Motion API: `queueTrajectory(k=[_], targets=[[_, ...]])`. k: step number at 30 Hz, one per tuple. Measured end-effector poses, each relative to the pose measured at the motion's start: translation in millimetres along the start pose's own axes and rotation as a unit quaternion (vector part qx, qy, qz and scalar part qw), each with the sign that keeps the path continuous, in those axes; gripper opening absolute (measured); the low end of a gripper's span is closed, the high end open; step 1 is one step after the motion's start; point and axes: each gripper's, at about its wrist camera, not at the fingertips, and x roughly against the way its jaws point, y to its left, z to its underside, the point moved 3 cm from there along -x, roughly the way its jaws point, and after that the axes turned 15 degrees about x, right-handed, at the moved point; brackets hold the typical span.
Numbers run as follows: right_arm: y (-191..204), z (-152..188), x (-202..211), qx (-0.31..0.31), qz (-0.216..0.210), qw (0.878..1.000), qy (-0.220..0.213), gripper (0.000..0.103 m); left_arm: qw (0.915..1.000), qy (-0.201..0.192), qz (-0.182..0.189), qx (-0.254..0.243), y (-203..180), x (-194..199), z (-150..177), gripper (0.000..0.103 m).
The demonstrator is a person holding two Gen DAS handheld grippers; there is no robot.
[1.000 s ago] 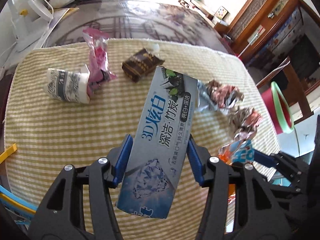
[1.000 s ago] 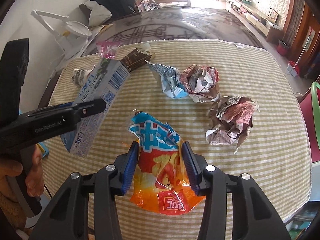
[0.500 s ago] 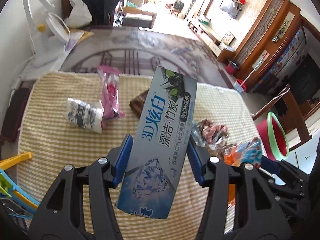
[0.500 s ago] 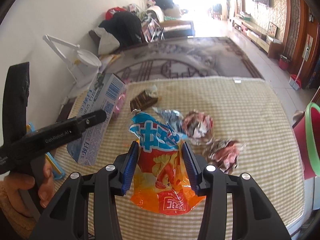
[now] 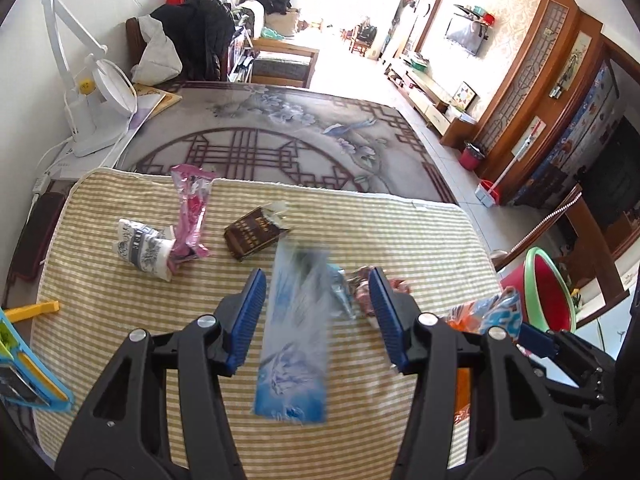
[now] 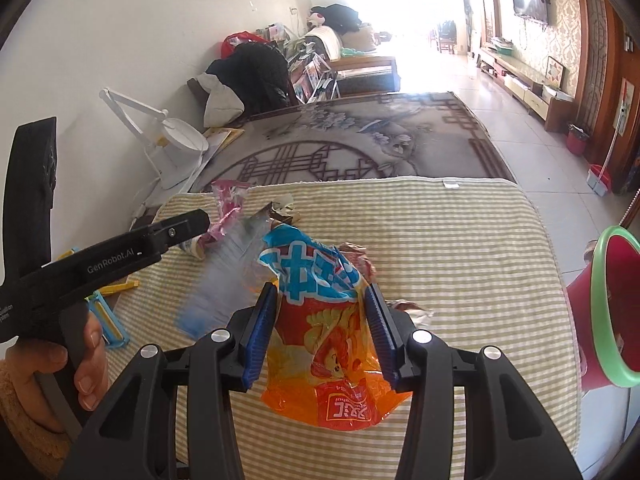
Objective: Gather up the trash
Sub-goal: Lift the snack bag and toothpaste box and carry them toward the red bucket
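Observation:
My left gripper (image 5: 316, 316) is open, its jaws wide apart. The blue toothpaste box (image 5: 294, 340) is blurred between and below them, free of the pads and falling toward the striped mat (image 5: 120, 320); it also shows blurred in the right wrist view (image 6: 224, 280). My right gripper (image 6: 320, 330) is shut on an orange and blue snack bag (image 6: 324, 320), held above the mat; the bag shows at the right in the left wrist view (image 5: 484, 312). A red bin with a green rim (image 6: 612, 308) stands off the table's right side.
On the mat lie a pink wrapper (image 5: 190, 212), a paper cup (image 5: 140, 248), a brown carton (image 5: 254, 234) and crumpled wrappers (image 5: 360, 292). A white desk lamp (image 5: 94, 92) stands at the far left. Yellow and blue items (image 5: 24, 344) lie at the left edge.
My left gripper opened and let go of the toothpaste box, which is dropping. Both grippers rose and tilted back, showing more of the room. The right gripper kept its hold on the bag.

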Motion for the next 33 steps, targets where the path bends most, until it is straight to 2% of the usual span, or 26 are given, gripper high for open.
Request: queueTrajectory(k=[8,10,12,15,17,19,24,27,29,30,31,33], targets=[[-41,15,11,0.01,-0.022,1.0,0.007,0.044,0.9997,-0.001,-0.023,-0.003,-38,-8,25,0.049],[-51,19,13,0.01,-0.025,1.0,0.009,0.044,0.999,0.004,-0.046,0.0,-32,-15,31,0.05],[-59,23,15,0.008,-0.026,1.0,0.011,0.044,0.9971,0.012,-0.074,0.012,-18,-22,37,0.062],[-72,35,16,0.0,-0.029,0.999,0.019,0.044,0.992,0.04,-0.116,0.031,10,-39,53,0.063],[-79,42,17,-0.008,-0.033,0.999,0.025,0.044,0.9865,0.075,-0.138,0.044,26,-54,66,0.063],[-87,48,17,-0.018,-0.038,0.999,0.03,0.044,0.9845,0.081,-0.146,0.054,31,-67,71,0.063],[-90,51,18,-0.018,-0.049,0.998,0.03,0.044,0.9816,0.079,-0.169,0.041,28,-99,62,0.064],[-88,51,19,-0.011,-0.055,0.998,0.029,0.044,0.9817,0.086,-0.164,0.045,27,-113,62,0.07],[-87,51,22,-0.008,-0.058,0.998,0.026,0.044,0.9817,0.087,-0.161,0.052,24,-113,62,0.065],[-88,52,24,-0.008,-0.059,0.998,0.025,0.044,0.9826,0.087,-0.155,0.055,23,-112,62,0.055],[-89,52,25,-0.006,-0.059,0.998,0.023,0.044,0.9842,0.09,-0.141,0.058,20,-113,63,0.05],[-90,50,27,-0.006,-0.06,0.998,0.02,0.044,0.9842,0.087,-0.144,0.055,17,-111,64,0.049]])
